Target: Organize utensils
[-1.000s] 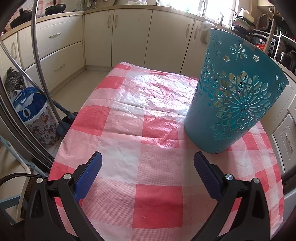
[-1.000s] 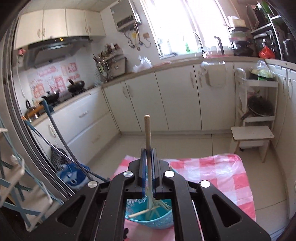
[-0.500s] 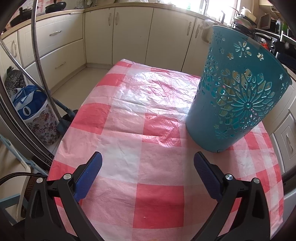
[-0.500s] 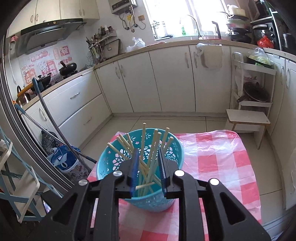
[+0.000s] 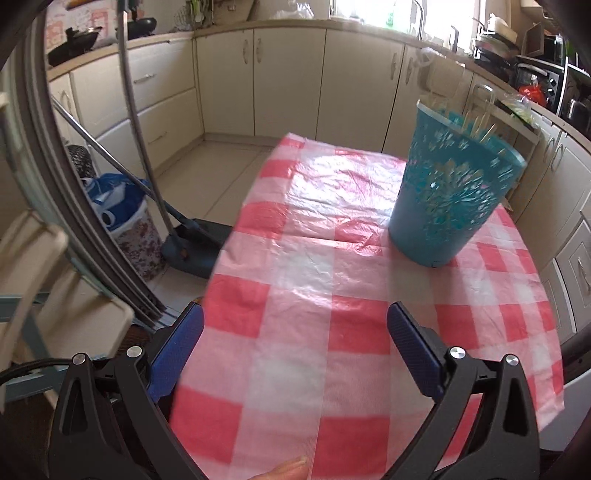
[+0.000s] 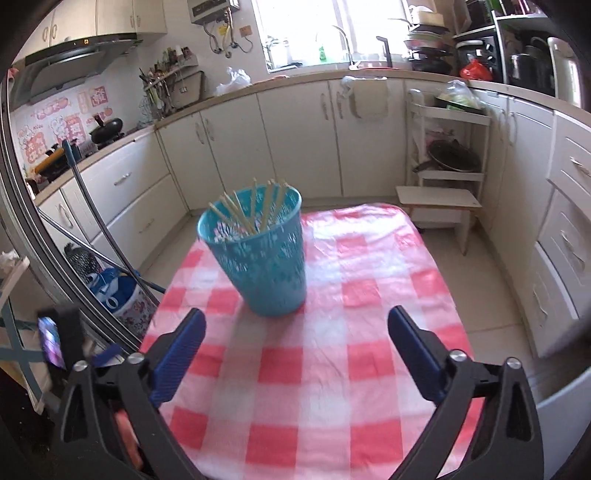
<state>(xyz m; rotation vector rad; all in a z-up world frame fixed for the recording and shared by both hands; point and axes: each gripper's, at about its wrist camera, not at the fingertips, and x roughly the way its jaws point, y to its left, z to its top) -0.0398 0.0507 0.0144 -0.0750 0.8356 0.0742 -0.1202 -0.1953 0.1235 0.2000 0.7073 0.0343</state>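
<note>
Cream cabinets [image 6: 258, 147] line a tiled floor [image 6: 491, 280] beneath a bright window [image 6: 314, 29].

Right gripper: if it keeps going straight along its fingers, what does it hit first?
Probably the red-and-white checked tablecloth just short of the teal perforated plastic basket. The right gripper is open and empty; depth is uncertain.

- Glossy, crinkled plastic tablecloth [image 5: 332, 229], red-and-white checked.
- Smooth teal plastic basket [image 6: 266, 266], pierced with flower cut-outs.
- Pale wooden chopsticks [image 6: 255, 210], matt.
- Matt black plastic gripper arms, textured blue pads [image 6: 177, 354], bright metal screws.
</note>
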